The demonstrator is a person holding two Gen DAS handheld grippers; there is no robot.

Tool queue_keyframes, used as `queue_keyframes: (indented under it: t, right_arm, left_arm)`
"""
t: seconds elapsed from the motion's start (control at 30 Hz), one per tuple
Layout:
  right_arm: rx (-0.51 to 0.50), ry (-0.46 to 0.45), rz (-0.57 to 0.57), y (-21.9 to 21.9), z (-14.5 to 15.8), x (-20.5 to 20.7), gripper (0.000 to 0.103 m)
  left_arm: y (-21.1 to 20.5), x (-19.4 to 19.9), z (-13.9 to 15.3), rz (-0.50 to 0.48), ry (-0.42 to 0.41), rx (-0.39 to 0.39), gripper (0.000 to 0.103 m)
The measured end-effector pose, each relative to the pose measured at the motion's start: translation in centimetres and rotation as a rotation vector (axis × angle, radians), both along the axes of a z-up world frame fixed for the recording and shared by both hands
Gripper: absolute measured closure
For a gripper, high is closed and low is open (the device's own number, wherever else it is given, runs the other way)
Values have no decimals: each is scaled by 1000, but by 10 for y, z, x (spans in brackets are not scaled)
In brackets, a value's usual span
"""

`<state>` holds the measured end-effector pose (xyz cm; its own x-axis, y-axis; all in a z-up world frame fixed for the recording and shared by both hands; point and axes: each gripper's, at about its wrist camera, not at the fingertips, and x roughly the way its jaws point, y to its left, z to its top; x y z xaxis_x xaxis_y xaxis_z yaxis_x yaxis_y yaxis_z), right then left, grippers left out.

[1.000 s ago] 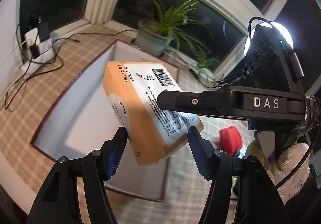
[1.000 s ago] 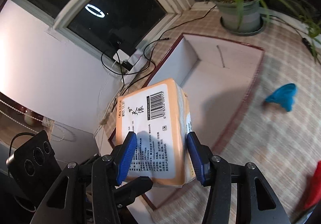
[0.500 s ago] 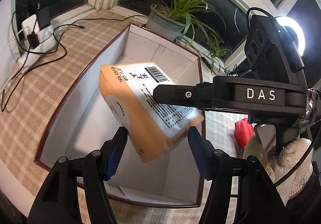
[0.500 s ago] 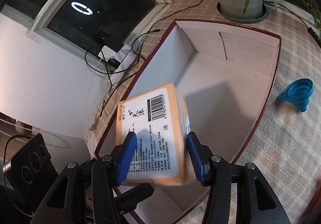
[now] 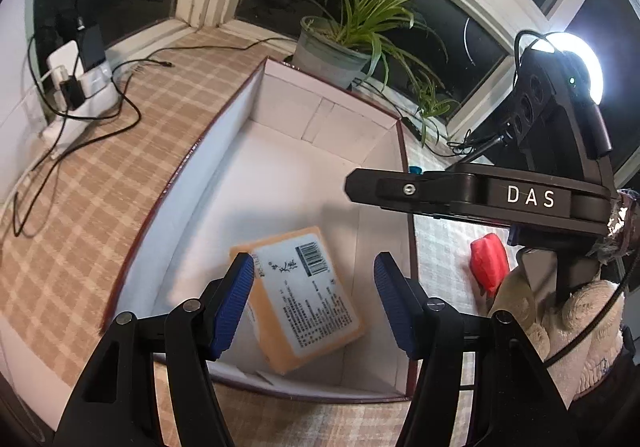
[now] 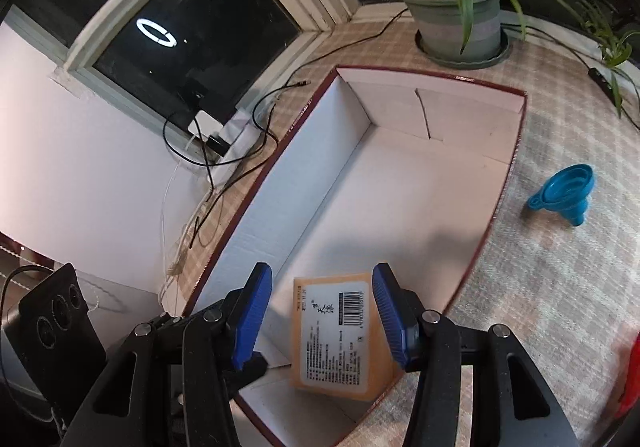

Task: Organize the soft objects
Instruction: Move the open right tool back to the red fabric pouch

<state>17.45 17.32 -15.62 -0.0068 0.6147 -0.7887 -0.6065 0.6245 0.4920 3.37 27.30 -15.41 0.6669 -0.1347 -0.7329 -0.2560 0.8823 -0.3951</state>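
Observation:
An orange tissue pack (image 5: 304, 303) with a white barcode label lies label up on the floor of the white, red-rimmed box (image 5: 280, 183), near its front wall. My left gripper (image 5: 314, 267) hovers open above it, with nothing between the blue pads. My right gripper (image 6: 322, 279) also stands over the pack (image 6: 340, 331), which lies well below its jaws; the pads are clear of it. The right gripper's black body (image 5: 460, 195) reaches in from the right over the box, held by a gloved hand (image 5: 568, 327).
A red soft object (image 5: 490, 263) lies on the checked cloth right of the box. A blue funnel (image 6: 568, 195) sits further right. A potted plant (image 5: 332, 55) stands behind the box, and a power strip with cables (image 5: 76, 87) is at the left. A ring light (image 5: 580, 63) glares.
The tissue pack, held up in the right gripper over the box before, now lies on the box floor, free of the pads. Both grippers have come further over the box.

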Motion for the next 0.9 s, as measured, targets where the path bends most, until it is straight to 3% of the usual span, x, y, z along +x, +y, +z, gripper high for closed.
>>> queue_keyframes:
  t: [0.3, 0.67, 0.83, 0.9]
  right_arm:
    - [51, -73, -18, -49, 32, -8, 52]
    - [111, -122, -102, -164, 60, -1, 48]
    - [150, -181, -160, -225, 75, 1, 25]
    - [162, -193, -194, -249, 78, 5, 24]
  left_arm:
    - [-10, -27, 29, 48, -63, 57, 42]
    - [-58, -37, 54, 62, -124, 69, 42]
    - [-88, -29, 60, 39, -138, 62, 42]
    - [-98, -25, 60, 26, -137, 54, 42]
